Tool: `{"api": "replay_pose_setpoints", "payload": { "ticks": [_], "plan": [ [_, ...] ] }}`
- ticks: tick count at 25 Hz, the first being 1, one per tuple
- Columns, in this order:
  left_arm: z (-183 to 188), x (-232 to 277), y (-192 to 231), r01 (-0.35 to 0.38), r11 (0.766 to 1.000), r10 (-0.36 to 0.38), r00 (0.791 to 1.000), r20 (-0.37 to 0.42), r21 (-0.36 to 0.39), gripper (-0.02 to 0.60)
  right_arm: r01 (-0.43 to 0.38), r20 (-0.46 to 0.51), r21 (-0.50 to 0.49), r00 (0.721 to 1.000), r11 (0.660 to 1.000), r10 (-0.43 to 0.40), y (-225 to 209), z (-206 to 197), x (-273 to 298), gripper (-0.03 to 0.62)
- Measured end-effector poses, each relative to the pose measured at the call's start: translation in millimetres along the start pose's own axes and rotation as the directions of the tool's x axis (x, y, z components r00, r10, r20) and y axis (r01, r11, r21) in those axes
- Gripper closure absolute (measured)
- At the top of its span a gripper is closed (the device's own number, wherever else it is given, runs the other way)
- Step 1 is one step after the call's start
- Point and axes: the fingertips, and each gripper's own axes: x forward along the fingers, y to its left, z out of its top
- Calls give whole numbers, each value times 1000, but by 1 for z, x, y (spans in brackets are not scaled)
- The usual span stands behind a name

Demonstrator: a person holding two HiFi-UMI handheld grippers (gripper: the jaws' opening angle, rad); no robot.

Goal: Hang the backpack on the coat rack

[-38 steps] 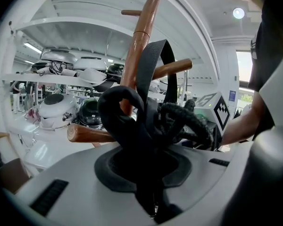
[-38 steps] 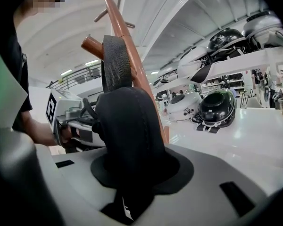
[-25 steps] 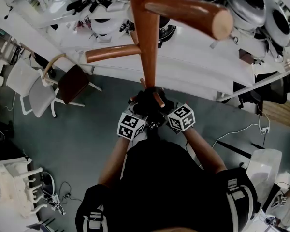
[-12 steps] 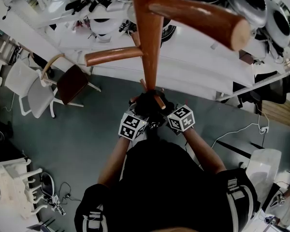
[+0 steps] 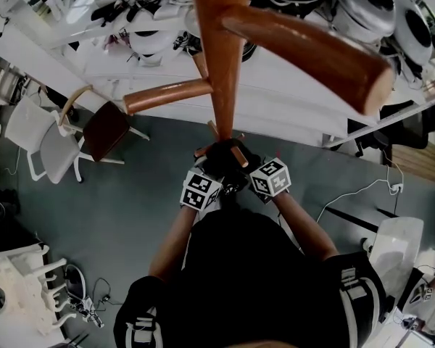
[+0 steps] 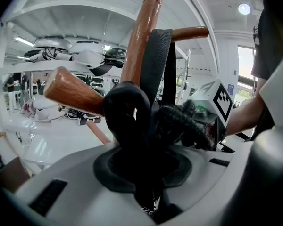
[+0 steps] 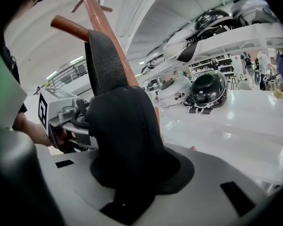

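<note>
The wooden coat rack pole (image 5: 221,56) rises in the middle of the head view, with a thick peg (image 5: 312,49) toward the right and a thinner one (image 5: 167,95) toward the left. Both grippers meet at the pole, by a short lower peg (image 5: 237,151). My left gripper (image 5: 216,168) is shut on bunched black backpack fabric (image 6: 132,117). A black strap (image 6: 155,55) runs up from it along the pole (image 6: 139,41). My right gripper (image 5: 239,164) is shut on the backpack top (image 7: 125,126), whose strap (image 7: 104,60) lies against the pole (image 7: 106,25). The backpack body (image 5: 254,267) hangs below.
White shelving (image 5: 297,100) with helmets (image 5: 362,6) stands behind the rack. A brown-seated chair (image 5: 105,125) and a white chair (image 5: 47,140) are on the grey floor at left. Cables (image 5: 362,191) trail at right, with white furniture (image 5: 18,281) at lower left.
Both grippers stay clamped on the backpack at the pole, almost unmoved. The head view has shifted a little, so the thick upper peg looks larger and lower.
</note>
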Motion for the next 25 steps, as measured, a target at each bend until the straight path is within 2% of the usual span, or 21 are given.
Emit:
{"api": "replay_pose_setpoints", "payload": {
  "ticks": [11,19,22,25],
  "plan": [
    [-6,5,-3,-19,1000,19,1000,10,0,477,2,10,-33,1000,999,-1,-8,-6,-1,433],
    [-10,-3,-9,-35,999,36,999,25,-14,435,22,42,-77,999,997,-19,-8,-9,-10,380],
    [-13,-12,-12,-47,999,48,998,42,-17,407,35,76,-54,997,998,-31,-8,-12,-18,349],
    [-15,-20,-16,-68,997,69,997,47,-19,397,36,115,-2,993,999,-35,-11,-13,-32,362]
  ]
}}
